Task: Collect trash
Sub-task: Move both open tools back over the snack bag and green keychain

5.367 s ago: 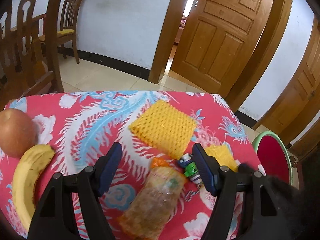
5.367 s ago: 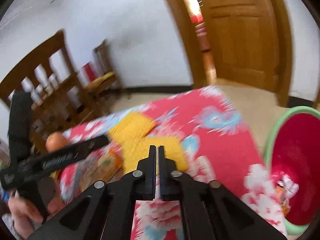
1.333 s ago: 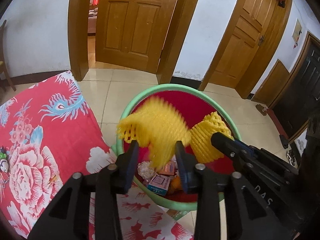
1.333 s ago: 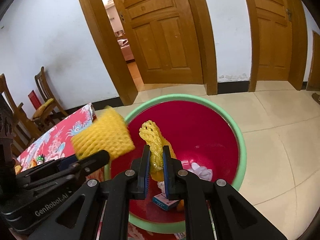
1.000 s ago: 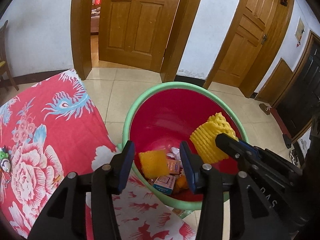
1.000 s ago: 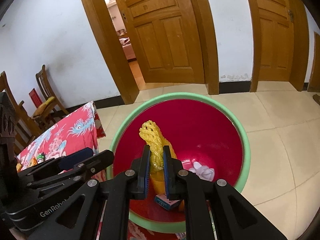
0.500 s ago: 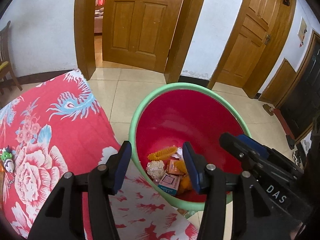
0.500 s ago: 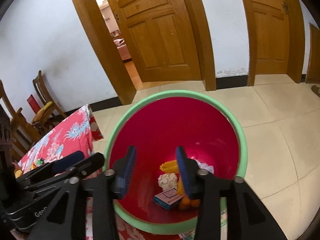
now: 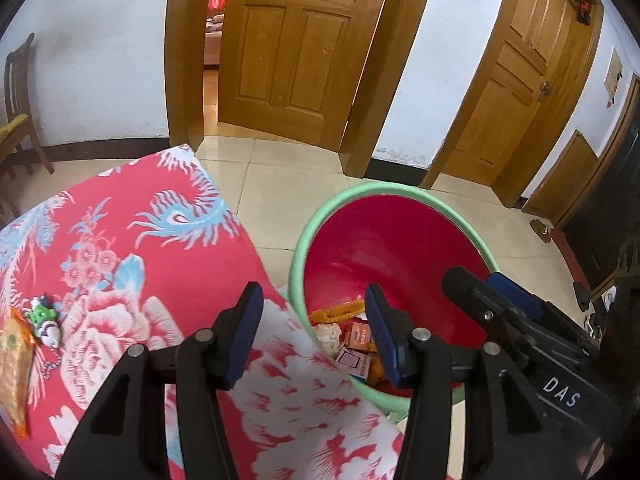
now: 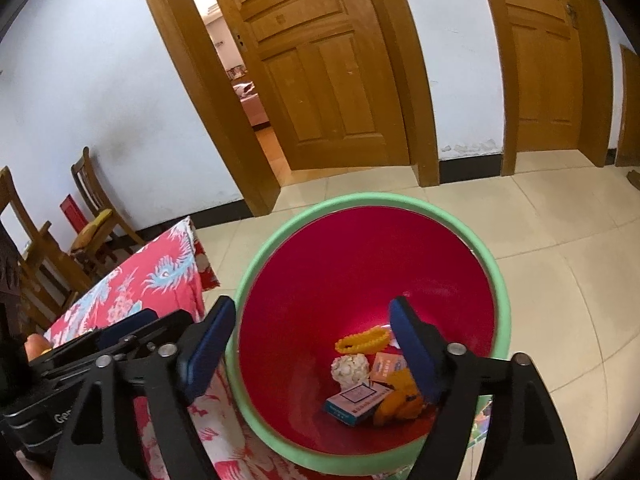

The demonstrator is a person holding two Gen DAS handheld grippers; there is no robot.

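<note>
Yellow foam net [image 10: 363, 341] in bin [image 10: 304, 212], below opening right hand-held gripper [image 10: 312, 346]

**Plastic, cloth and wood**

Below the right gripper [image 10: 310, 344], the bin [image 10: 498, 280] is smooth glossy plastic, red inside with a green rim. Left of it, the tablecloth [image 9: 132, 240] is matt printed cloth. The doors [image 10: 332, 76] beyond are varnished wood; the floor [image 10: 560, 216] is glossy tile.

text: "das" | on: right gripper [image 9: 516, 320] (white letters, on its body)
</note>
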